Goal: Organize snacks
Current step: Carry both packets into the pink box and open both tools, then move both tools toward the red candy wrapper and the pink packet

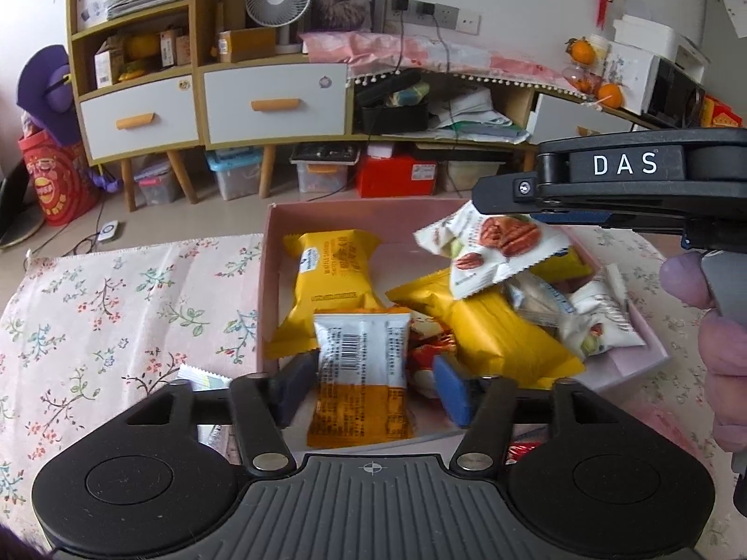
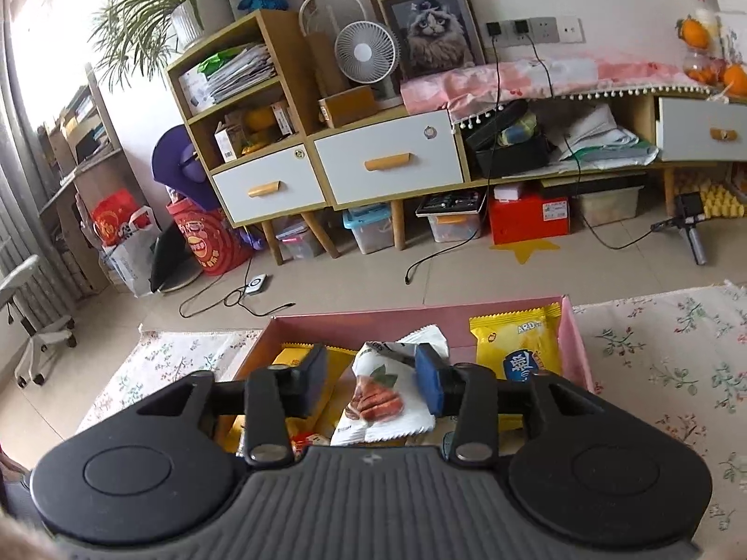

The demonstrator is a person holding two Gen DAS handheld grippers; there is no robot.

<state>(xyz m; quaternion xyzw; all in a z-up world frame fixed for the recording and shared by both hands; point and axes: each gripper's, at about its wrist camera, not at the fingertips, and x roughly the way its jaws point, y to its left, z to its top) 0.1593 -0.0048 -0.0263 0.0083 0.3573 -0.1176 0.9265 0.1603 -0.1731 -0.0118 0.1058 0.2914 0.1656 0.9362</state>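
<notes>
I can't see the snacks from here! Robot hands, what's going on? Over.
Left gripper open, white-and-orange packet loose between its pads. Right gripper open around pecan packet, over the pink box. Nothing in the way. Over.

Yellow and white snack packets (image 1: 334,275) lie jumbled inside the pink box (image 1: 273,252).

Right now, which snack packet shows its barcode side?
The white-and-orange packet between the left gripper's fingers; the other packets show their fronts.

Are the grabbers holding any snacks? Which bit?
Seemingly nothing. The barcode packet sits loose in the open left hand-held gripper, the pecan packet in the open right hand-held gripper.
</notes>
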